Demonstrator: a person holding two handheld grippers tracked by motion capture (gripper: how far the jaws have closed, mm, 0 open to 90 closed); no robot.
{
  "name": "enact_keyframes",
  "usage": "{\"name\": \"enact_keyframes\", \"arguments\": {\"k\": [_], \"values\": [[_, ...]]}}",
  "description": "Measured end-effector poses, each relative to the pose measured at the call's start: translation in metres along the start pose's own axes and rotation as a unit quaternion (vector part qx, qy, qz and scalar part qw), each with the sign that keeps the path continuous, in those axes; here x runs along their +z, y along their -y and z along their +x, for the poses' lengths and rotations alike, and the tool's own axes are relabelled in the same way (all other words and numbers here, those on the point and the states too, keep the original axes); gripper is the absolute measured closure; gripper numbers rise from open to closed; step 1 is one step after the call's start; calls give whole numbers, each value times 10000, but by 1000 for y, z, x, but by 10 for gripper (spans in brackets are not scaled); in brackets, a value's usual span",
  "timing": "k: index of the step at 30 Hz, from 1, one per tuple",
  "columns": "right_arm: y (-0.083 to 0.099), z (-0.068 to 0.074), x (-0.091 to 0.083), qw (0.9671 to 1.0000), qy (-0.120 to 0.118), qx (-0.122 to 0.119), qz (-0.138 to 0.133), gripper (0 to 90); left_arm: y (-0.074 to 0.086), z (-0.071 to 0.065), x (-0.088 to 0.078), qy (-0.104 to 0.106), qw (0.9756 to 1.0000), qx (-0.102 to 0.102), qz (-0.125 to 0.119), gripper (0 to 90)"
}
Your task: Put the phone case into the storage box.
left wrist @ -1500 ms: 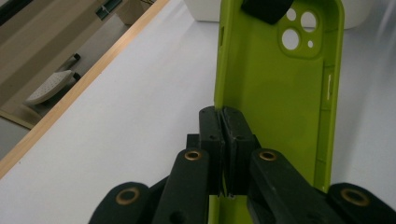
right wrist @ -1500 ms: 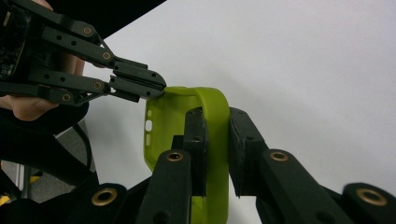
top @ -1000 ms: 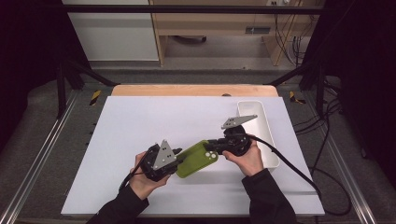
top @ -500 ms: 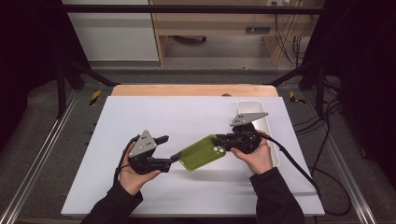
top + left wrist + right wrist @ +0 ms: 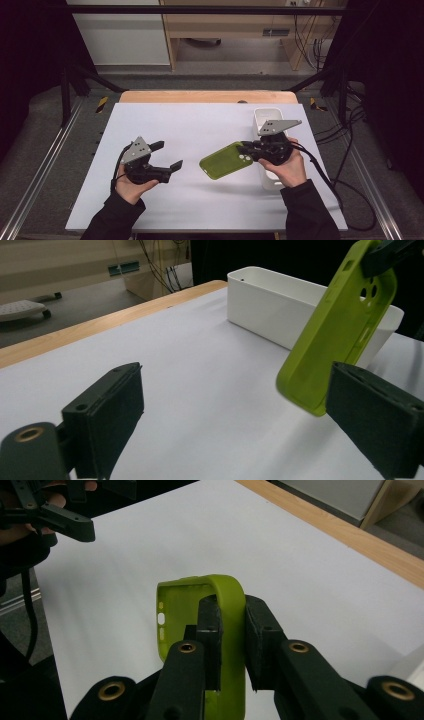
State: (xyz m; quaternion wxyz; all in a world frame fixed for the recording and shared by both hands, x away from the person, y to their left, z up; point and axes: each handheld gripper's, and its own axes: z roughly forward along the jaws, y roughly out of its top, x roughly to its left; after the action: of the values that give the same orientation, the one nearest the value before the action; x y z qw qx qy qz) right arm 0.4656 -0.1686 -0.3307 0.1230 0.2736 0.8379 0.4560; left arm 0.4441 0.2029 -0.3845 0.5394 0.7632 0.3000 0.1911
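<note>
A lime green phone case (image 5: 225,161) hangs just above the white table sheet, tilted. My right gripper (image 5: 246,149) is shut on the case's camera end. In the right gripper view the pads pinch the case wall (image 5: 227,605) from both sides. My left gripper (image 5: 169,155) sits to the left of the case with a clear gap of table between them. Its jaws have just been opening and now stand wide, with nothing between them. In the left gripper view the case (image 5: 335,330) hangs beyond the open left gripper (image 5: 237,390), in front of the white tray (image 5: 270,300).
A long white tray (image 5: 265,116) stands at the right side of the sheet, beside the right hand. The sheet (image 5: 200,120) lies on a wooden table whose far edge (image 5: 210,96) shows. Cables trail off at the right.
The left gripper let go of the case's left end, opened wide and drew away to the left. The right gripper carried the case a little to the right and upward.
</note>
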Motion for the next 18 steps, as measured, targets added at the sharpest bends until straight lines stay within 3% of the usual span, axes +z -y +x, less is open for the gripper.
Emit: {"name": "enact_keyframes", "arguments": {"k": [12, 18], "values": [[-1, -5, -26, 9996, 165, -226, -96, 791, 27, 16, -16, -226, 9996, -129, -54, 38], [-3, -7, -37, 9991, 238, -326, -130, 791, 42, 27, -26, -449, 9986, -242, -129, 28]]}}
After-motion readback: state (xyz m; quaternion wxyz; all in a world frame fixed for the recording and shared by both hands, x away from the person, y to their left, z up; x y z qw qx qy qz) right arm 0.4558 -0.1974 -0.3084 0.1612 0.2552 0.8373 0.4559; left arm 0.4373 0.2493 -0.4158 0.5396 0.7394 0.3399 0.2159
